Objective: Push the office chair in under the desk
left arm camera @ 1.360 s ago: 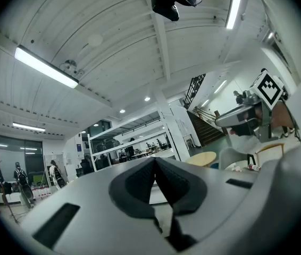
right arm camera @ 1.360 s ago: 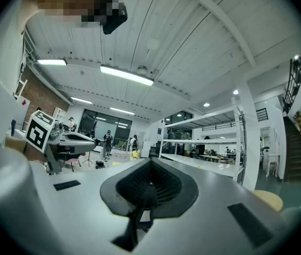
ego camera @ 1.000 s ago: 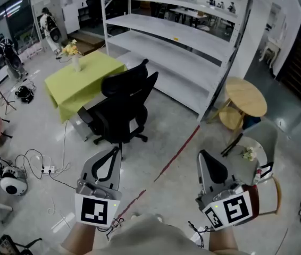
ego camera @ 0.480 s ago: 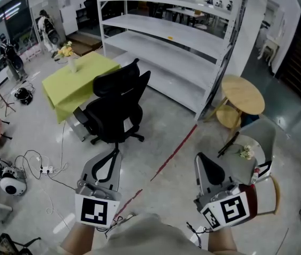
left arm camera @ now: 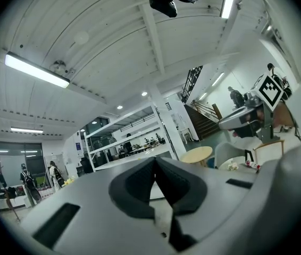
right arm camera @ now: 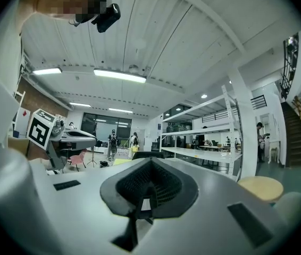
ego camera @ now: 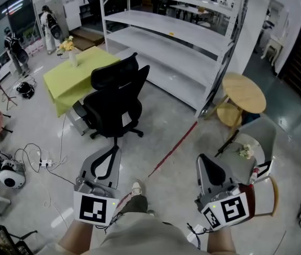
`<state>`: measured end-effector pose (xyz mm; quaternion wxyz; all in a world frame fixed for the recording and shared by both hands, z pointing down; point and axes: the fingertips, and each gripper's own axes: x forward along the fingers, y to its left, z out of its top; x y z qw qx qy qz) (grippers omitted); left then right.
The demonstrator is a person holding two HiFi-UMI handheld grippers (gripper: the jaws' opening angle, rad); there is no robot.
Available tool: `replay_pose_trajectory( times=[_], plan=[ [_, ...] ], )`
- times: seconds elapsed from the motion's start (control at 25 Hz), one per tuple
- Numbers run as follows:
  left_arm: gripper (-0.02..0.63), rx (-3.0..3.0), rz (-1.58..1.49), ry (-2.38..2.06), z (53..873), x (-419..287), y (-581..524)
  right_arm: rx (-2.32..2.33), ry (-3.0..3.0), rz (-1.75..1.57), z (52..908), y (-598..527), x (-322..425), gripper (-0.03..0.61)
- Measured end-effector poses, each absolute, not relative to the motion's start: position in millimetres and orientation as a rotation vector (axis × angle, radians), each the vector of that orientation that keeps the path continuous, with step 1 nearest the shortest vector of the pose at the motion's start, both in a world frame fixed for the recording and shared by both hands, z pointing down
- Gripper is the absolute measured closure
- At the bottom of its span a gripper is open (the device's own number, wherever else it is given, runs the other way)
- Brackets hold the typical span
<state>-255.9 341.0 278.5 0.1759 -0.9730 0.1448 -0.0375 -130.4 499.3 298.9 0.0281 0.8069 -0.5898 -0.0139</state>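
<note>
A black office chair (ego camera: 116, 104) stands on the concrete floor with its back turned to me, next to a desk covered by a yellow-green cloth (ego camera: 78, 72). The chair sits at the desk's right corner, out from under it. My left gripper (ego camera: 117, 149) is held low at the bottom left, shut and empty, well short of the chair. My right gripper (ego camera: 202, 156) hangs at the bottom right, also shut on nothing. In the left gripper view the dark pads (left arm camera: 140, 187) meet in a closed line. In the right gripper view the ribbed pads (right arm camera: 164, 187) are closed too.
White metal shelving (ego camera: 166, 36) runs behind the chair. A round wooden table (ego camera: 244, 95) and a white chair (ego camera: 259, 137) stand at the right. A red floor line (ego camera: 174, 150) runs between my grippers. Cables and a power strip (ego camera: 47, 166) lie left. People (ego camera: 12, 49) stand far left.
The view has drifted, so the chair and desk sit slightly further left. A shoe and trouser leg have come into view between the grippers. Both grippers stay shut.
</note>
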Motion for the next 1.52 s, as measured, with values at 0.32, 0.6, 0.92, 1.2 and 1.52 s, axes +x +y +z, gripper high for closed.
replay_pose_trajectory(
  times=[0.32,0.6,0.92,1.2,1.52],
  plan=[
    [0.607,-2.758,-0.107,0.396,285.7,-230.9,328.6,2.468,-1.816,-0.021,305.4,485.2,-114.4,0.572],
    [0.607,-2.758,-0.122,0.397,298.9,-199.4,292.2,2.446,-1.815,0.005,319.4,446.7,-81.7,0.572],
    [0.607,-2.761,-0.132,0.421,304.2,-151.3,217.9,2.381,-1.833,0.028,324.7,368.0,-35.2,0.572],
    [0.607,-2.729,-0.16,0.415,307.5,-110.2,142.9,2.325,-1.846,0.035,321.8,285.8,6.6,0.572],
    [0.607,-2.68,-0.211,0.405,317.6,-69.6,56.0,2.25,-1.87,0.047,326.6,184.4,47.5,0.572]
  ],
)
